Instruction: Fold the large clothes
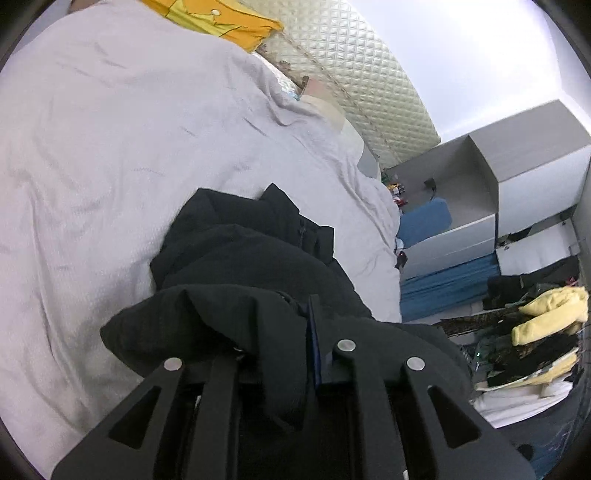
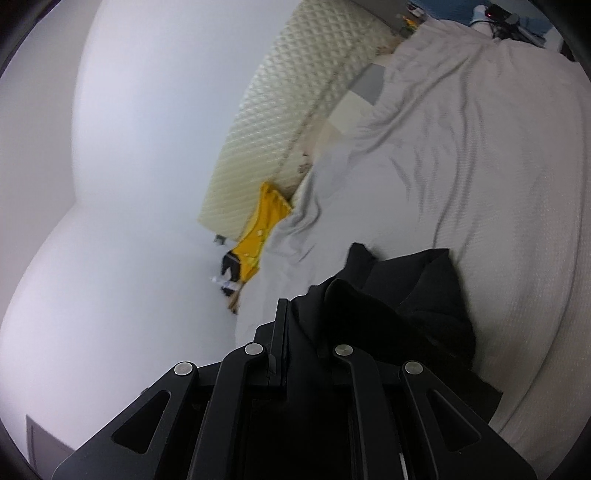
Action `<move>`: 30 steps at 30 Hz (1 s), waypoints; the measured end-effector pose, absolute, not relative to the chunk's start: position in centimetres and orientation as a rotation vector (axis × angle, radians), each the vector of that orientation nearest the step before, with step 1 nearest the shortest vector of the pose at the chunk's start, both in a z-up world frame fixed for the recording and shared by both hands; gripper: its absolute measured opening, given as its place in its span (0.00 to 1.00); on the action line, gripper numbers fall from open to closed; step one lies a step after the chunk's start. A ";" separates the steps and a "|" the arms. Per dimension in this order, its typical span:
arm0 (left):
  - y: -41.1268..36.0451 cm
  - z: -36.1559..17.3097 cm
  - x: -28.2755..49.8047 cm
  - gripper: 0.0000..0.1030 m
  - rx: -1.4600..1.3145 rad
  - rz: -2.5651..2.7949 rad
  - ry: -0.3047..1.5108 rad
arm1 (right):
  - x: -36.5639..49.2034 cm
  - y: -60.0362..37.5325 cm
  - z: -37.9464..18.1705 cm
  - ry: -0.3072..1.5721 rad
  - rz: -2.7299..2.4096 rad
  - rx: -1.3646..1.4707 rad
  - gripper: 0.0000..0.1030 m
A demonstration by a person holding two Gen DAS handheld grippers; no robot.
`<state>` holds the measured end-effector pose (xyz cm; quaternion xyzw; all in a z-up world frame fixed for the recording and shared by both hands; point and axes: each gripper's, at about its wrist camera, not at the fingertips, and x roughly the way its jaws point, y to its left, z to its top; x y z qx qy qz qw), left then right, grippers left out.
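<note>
A large black garment (image 1: 243,266) lies bunched on a bed covered by a pale grey sheet (image 1: 110,147). My left gripper (image 1: 291,328) is shut on a fold of the black garment, which drapes over its fingers and hides the tips. In the right wrist view the same black garment (image 2: 399,295) hangs over my right gripper (image 2: 295,332), which is shut on its edge above the grey sheet (image 2: 480,166). One finger (image 2: 281,332) shows as a thin black bar; the other is hidden by cloth.
A yellow cloth (image 1: 214,18) lies at the bed's head by a quilted cream headboard (image 1: 362,74). Right of the bed stand grey cabinets (image 1: 517,177), a blue item (image 1: 424,221) and a pile of clothes with a yellow garment (image 1: 546,314). A white wall (image 2: 129,147) is left of the bed.
</note>
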<state>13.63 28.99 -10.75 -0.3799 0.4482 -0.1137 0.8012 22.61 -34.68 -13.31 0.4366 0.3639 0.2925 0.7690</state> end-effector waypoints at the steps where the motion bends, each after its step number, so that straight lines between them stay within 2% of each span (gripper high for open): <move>1: 29.0 -10.8 13.8 0.14 -0.808 -0.241 0.965 | 23.1 -34.7 -13.6 0.799 0.627 0.955 0.07; 12: 29.5 -12.0 18.4 0.17 -0.788 -0.146 0.977 | 28.5 -34.2 -16.4 0.867 0.474 0.981 0.07; 30: 27.2 -16.5 25.8 0.18 -0.592 0.003 1.092 | 35.0 -32.7 -25.1 1.023 0.400 0.911 0.04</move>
